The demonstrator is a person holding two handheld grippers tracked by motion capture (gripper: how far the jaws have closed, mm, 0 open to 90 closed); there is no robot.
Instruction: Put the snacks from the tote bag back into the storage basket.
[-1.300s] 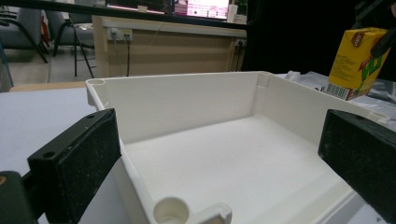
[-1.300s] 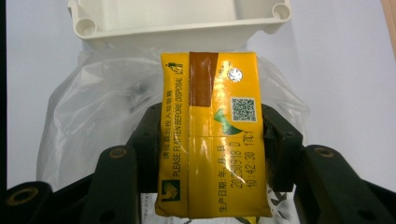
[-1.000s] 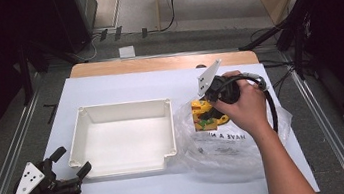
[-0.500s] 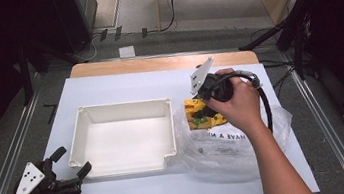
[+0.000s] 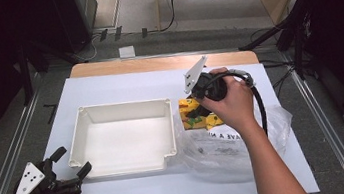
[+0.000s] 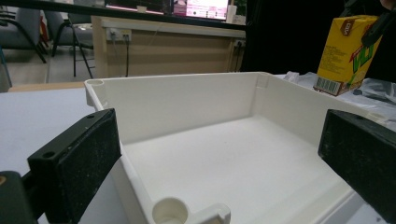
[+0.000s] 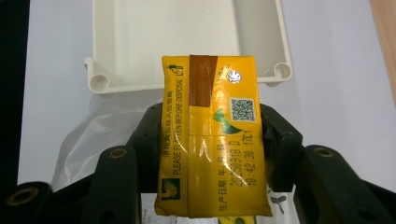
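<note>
Lifted a little clear of the clear plastic bag since a second ago, the yellow drink carton now hangs clamped between the jaws of the right gripper, just beside the near-right corner of the white tray. So the pick looks done; carrying it over the rim and setting it down inside the bare tray remains. The left gripper waits at the tray's other end, jaws wide and holding nothing. Everything sits on a white sheet over a wooden table, with grey floor, cables and dark surroundings beyond.
</note>
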